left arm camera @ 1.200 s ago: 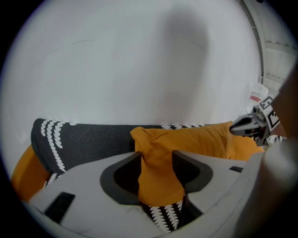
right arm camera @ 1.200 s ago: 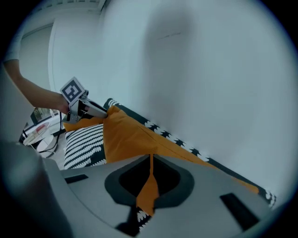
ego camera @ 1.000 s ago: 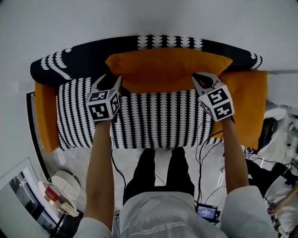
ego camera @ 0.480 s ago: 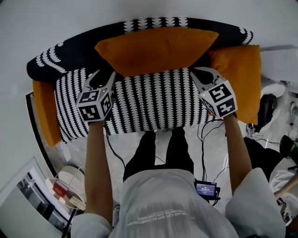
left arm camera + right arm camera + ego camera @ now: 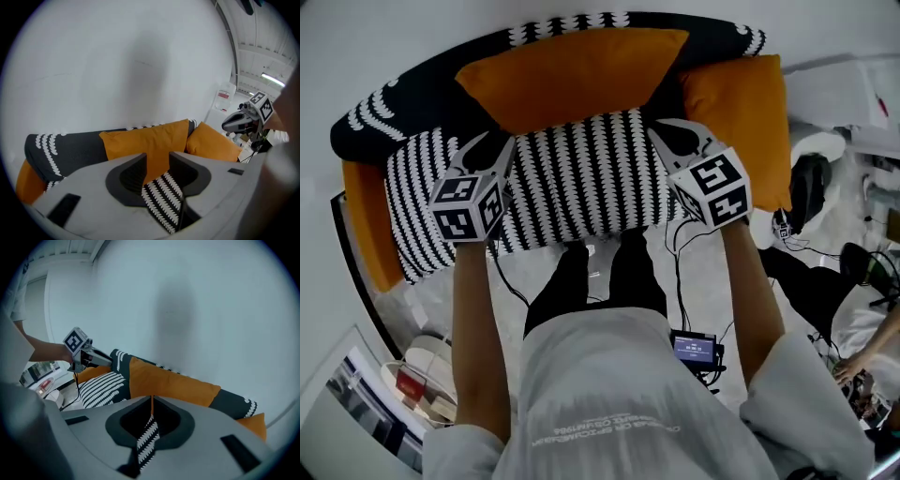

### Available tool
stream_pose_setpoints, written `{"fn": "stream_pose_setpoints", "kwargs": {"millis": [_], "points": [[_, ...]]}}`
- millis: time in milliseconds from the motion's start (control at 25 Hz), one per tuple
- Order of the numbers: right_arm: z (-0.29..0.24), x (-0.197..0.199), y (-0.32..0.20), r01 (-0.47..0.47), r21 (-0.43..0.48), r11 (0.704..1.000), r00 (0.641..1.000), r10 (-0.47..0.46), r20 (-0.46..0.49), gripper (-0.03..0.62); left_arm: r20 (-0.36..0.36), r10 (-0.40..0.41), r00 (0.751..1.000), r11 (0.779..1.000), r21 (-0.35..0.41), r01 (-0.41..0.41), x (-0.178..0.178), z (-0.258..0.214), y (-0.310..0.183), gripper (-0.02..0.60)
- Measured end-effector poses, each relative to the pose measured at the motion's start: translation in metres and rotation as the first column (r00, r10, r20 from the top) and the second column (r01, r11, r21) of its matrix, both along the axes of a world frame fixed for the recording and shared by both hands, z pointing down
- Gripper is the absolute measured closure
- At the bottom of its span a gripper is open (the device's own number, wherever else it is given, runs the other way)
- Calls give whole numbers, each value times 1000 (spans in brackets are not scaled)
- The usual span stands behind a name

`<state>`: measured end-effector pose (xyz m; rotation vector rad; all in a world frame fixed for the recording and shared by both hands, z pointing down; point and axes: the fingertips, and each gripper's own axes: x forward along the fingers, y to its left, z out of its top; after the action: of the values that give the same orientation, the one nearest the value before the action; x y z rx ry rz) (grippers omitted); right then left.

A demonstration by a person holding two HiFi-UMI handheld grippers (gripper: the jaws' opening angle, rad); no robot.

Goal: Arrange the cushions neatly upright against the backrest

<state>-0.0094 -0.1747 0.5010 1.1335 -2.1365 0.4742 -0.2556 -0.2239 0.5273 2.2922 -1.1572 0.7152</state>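
A large orange cushion (image 5: 572, 75) (image 5: 145, 140) (image 5: 168, 383) leans upright against the black, white-patterned backrest (image 5: 394, 103). A second orange cushion (image 5: 736, 112) (image 5: 211, 143) stands at the sofa's right end, and more orange padding (image 5: 366, 225) sits at the left end. My left gripper (image 5: 490, 148) (image 5: 157, 157) hovers over the striped seat (image 5: 572, 178); its jaws have just been closing but still stand apart, with nothing pressed between them. My right gripper (image 5: 667, 131) (image 5: 151, 399) is shut above the seat's right side, short of the cushions. Striped seat shows through both jaw gaps.
A white wall rises behind the sofa. Cables and a small device with a lit screen (image 5: 694, 347) lie on the floor by the person's legs. A round side table (image 5: 417, 375) stands at lower left and dark gear (image 5: 806, 187) sits to the right of the sofa.
Both grippers have drawn back from the middle orange cushion's lower corners, toward the person and upward. The left jaws stand narrower than before. The cushion stays leaning on the backrest.
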Motion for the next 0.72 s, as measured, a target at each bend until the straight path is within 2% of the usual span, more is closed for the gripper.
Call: {"fn": "stream_pose_setpoints", "kwargs": {"millis": [200, 360, 560, 720], "points": [[-29, -2, 19, -32, 54, 998, 999, 32, 1, 586, -16, 23, 1000, 999, 33, -23, 3, -22, 22, 428], [-47, 15, 37, -77, 82, 994, 997, 77, 2, 586, -22, 43, 999, 998, 48, -42, 13, -35, 37, 428], [-58, 61, 59, -172, 110, 979, 985, 172, 11, 586, -21, 83, 996, 995, 54, -82, 43, -41, 48, 428], [-56, 109, 78, -247, 102, 964, 969, 246, 20, 586, -16, 140, 990, 990, 37, -139, 89, -37, 57, 428]]}}
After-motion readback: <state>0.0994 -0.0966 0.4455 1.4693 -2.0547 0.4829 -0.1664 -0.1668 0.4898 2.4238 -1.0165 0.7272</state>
